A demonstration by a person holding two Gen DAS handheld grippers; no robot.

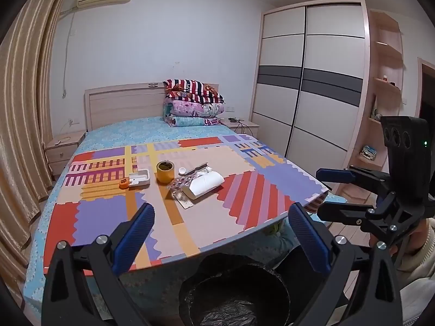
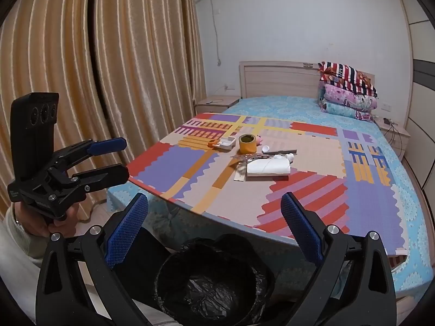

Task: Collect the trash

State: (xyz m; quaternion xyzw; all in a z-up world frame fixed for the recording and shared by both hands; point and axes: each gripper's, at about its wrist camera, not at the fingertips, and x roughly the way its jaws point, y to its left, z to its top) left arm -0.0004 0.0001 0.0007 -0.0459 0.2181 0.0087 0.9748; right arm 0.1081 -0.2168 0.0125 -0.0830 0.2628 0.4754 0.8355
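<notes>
A small heap of litter lies mid-mat on the bed: a white folded wrapper (image 1: 205, 183) (image 2: 267, 167), a foil blister pack (image 1: 179, 183), a flat card strip (image 1: 183, 201), a white cap (image 1: 182, 171), a yellow tape roll (image 1: 165, 171) (image 2: 247, 143), a white open box (image 1: 140, 178) and a small orange item (image 1: 123, 184). A bin lined with a black bag (image 1: 233, 298) (image 2: 212, 285) stands at the foot of the bed, below both grippers. My left gripper (image 1: 221, 212) (image 2: 125, 159) and right gripper (image 2: 214, 198) (image 1: 320, 191) hover open and empty, short of the litter.
The patterned foam mat (image 1: 108, 217) covers the near half of the bed. Folded quilts (image 1: 193, 103) are stacked at the headboard. Curtains (image 2: 81, 81) hang on the left, a sliding wardrobe (image 1: 307, 81) stands on the right, and nightstands (image 1: 62, 146) flank the bed.
</notes>
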